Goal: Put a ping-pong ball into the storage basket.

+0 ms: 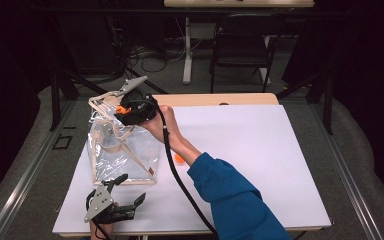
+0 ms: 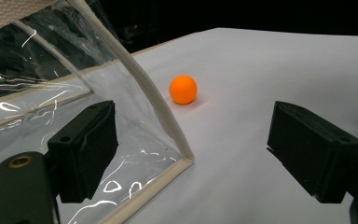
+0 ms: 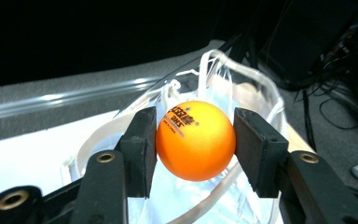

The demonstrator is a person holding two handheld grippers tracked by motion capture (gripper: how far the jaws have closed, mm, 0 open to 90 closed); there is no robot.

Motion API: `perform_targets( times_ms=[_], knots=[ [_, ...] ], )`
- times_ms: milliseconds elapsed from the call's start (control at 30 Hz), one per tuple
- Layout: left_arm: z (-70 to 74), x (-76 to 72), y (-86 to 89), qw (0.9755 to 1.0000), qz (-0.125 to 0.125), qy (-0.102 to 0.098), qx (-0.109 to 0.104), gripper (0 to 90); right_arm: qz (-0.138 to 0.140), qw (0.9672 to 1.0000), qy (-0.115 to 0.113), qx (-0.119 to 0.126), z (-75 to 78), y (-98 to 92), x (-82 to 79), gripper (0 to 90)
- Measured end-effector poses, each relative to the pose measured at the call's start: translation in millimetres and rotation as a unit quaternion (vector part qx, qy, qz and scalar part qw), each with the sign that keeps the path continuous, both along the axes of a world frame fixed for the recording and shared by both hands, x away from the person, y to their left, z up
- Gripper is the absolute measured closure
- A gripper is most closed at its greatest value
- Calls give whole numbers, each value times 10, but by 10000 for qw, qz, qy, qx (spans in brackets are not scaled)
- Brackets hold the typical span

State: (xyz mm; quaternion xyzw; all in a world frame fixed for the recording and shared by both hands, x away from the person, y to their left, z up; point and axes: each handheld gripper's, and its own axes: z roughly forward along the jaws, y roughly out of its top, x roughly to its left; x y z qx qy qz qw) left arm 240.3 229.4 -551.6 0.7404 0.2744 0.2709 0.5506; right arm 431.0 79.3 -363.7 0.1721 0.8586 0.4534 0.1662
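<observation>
- The clear plastic bag with cream trim (image 1: 122,150) is stood upright on the white table (image 1: 260,165), its mouth upward to receive balls.
- The right gripper (image 3: 196,140) is held above the bag mouth, pinching an orange ping-pong ball (image 3: 196,140) for release inside.
- The left gripper (image 2: 191,154) is spread at the bag's near corner, holding nothing.
- A second orange ball (image 2: 183,89) is left beside the bag.

high view overhead, tool views close

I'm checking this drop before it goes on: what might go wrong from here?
1. The right gripper pinches the orange ping-pong ball over the clear plastic bag with cream trim; released off-centre, it may hit the floppy rim and bounce out.
2. The left gripper is open, not holding the bag, so a nudge could shift it.
</observation>
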Motion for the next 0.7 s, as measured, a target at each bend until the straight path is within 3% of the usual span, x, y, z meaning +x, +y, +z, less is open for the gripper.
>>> perform_targets(
  times_ms=[267, 700],
  knots=[
    [-1, 2, 2, 10000, -5, 2, -13, 158, 82, 9995, 79, -283, -32, 85, -17, 508],
    [-2, 3, 2, 10000, -18, -4, -28, 158, 84, 9992, 98, -385, -62, 123, -20, 503]
  ],
)
